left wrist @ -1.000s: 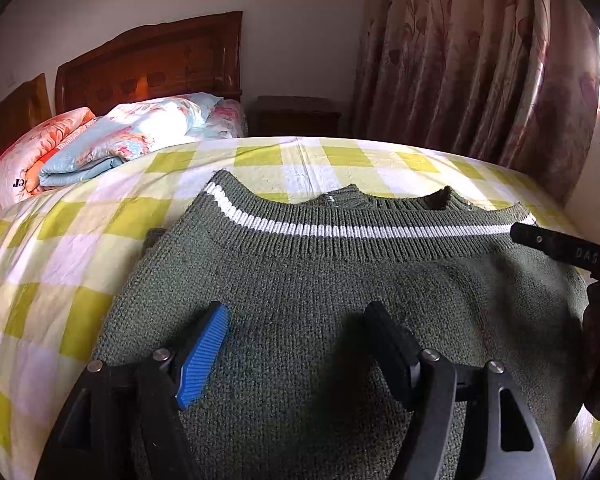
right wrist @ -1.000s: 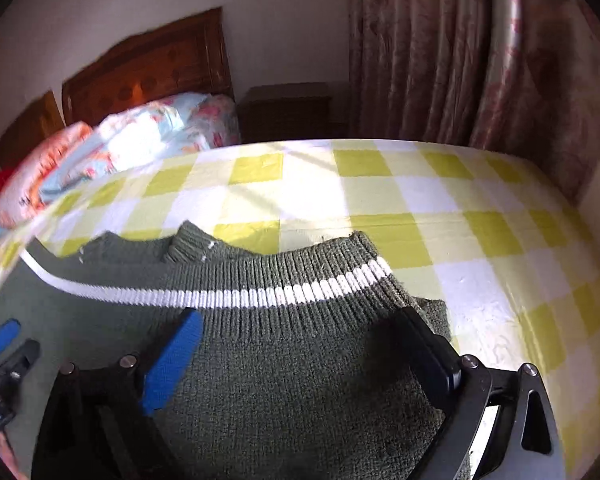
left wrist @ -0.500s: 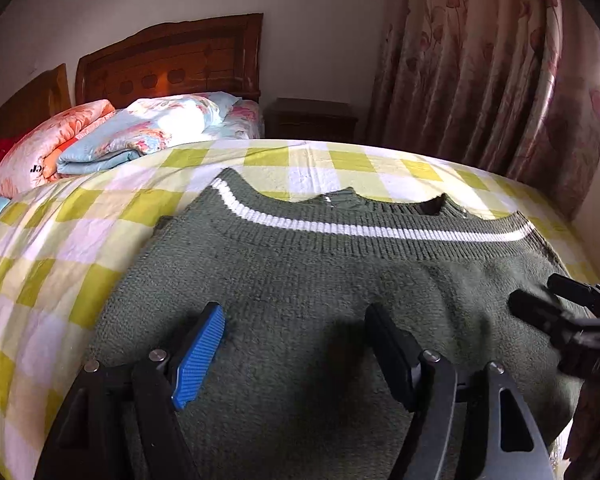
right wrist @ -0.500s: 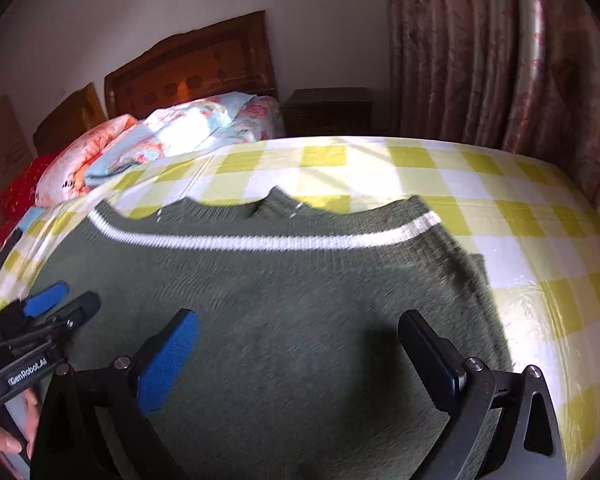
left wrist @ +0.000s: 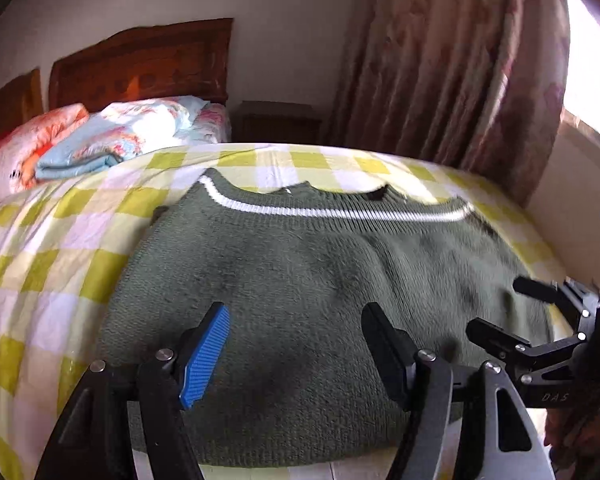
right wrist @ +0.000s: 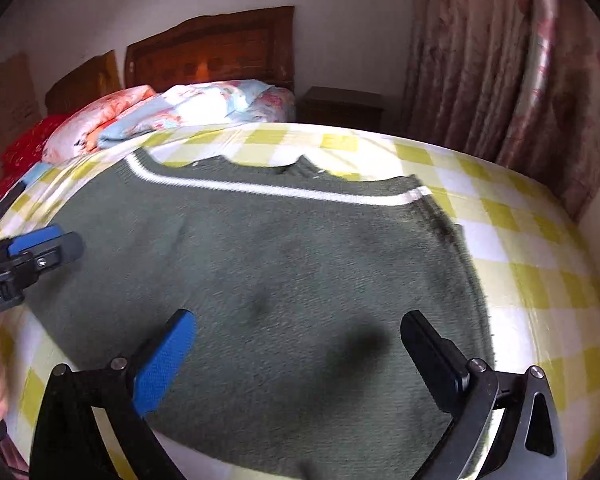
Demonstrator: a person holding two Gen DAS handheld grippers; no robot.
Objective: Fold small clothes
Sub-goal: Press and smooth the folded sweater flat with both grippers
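Bed (left wrist: 60,240), sweater (left wrist: 300,280); right-view-only red cloth (right wrist: 24,144)

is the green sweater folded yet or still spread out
Partly folded. The sweater lies flat on the bed, but its neckline pokes out behind the striped hem, so it looks folded over once.

Dark green knit sweater (left wrist: 308,280), white-striped hem, flat on the checked bedsheet (left wrist: 60,240)
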